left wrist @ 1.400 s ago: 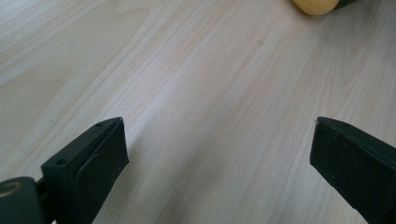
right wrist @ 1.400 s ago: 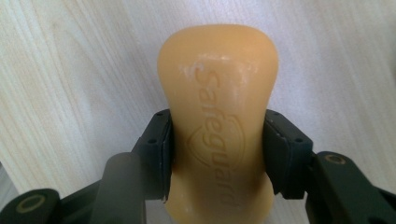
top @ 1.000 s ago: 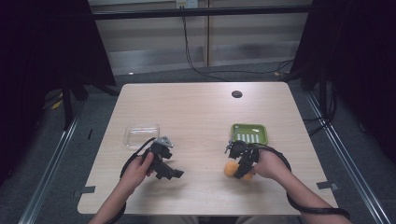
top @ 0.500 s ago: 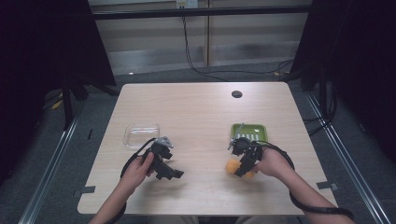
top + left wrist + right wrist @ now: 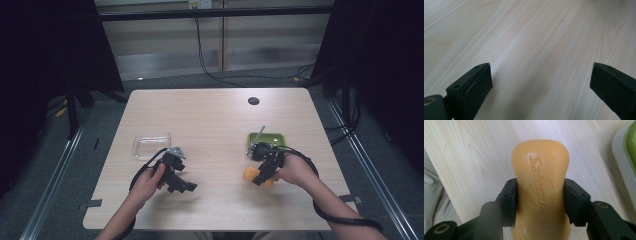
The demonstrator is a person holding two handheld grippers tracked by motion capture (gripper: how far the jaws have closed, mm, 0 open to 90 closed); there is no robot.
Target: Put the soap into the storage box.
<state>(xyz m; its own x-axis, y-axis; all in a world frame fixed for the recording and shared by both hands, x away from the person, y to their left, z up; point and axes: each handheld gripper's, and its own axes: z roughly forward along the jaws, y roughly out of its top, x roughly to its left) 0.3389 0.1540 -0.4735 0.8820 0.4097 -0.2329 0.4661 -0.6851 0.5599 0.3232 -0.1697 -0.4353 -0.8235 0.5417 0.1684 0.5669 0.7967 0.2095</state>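
Soap bar (image 5: 541, 192): orange, waisted, embossed lettering | right hand-held gripper (image 5: 540, 202): clamped on it | left hand-held gripper (image 5: 541, 82): released

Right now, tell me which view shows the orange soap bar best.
The right gripper view: the soap bar sits close up, its embossed lettering readable, both fingers pressed against its sides. The high view shows it as a small orange shape under the right gripper. The left gripper view shows bare table.

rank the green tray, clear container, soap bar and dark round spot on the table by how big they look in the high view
1. clear container and green tray, too alike to separate
2. soap bar, partly hidden by the right gripper
3. dark round spot
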